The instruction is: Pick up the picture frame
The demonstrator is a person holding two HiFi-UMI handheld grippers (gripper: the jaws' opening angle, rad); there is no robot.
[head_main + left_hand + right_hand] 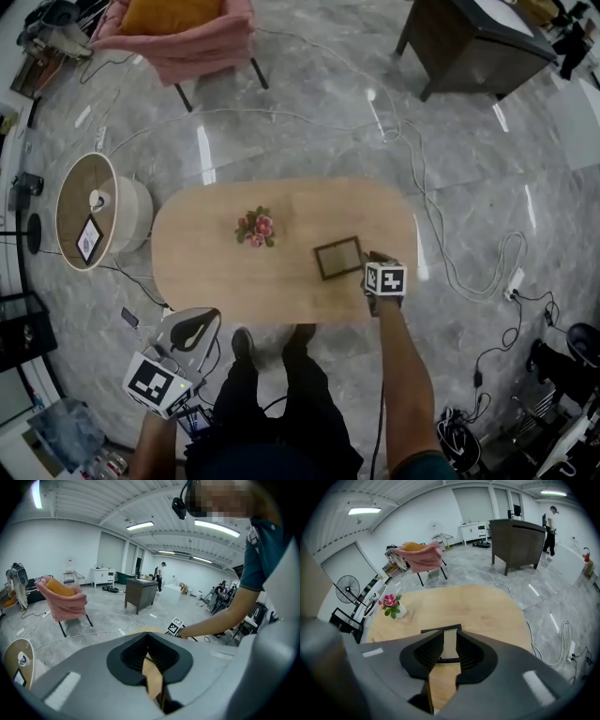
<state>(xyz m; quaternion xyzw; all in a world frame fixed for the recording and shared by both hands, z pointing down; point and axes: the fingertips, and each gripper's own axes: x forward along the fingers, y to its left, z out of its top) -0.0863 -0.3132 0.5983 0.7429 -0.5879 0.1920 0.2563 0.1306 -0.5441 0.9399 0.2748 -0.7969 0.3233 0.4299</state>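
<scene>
The picture frame (337,258), dark-edged with a pale middle, lies flat on the oval wooden table (206,253) toward its right side. My right gripper (368,263) is at the frame's right near corner, just over the table's front edge. In the right gripper view the jaws of that gripper (449,633) stand apart with the picture frame (448,643) showing in the gap; nothing is clamped. My left gripper (199,323) hangs low off the table's near left edge. In its own view this left gripper (147,634) has its tips together, holding nothing.
A small pot of pink flowers (256,228) stands mid-table, left of the frame. A round side table (86,211) is at the left, a pink armchair (183,33) and a dark cabinet (478,42) beyond. Cables (441,234) trail over the marble floor.
</scene>
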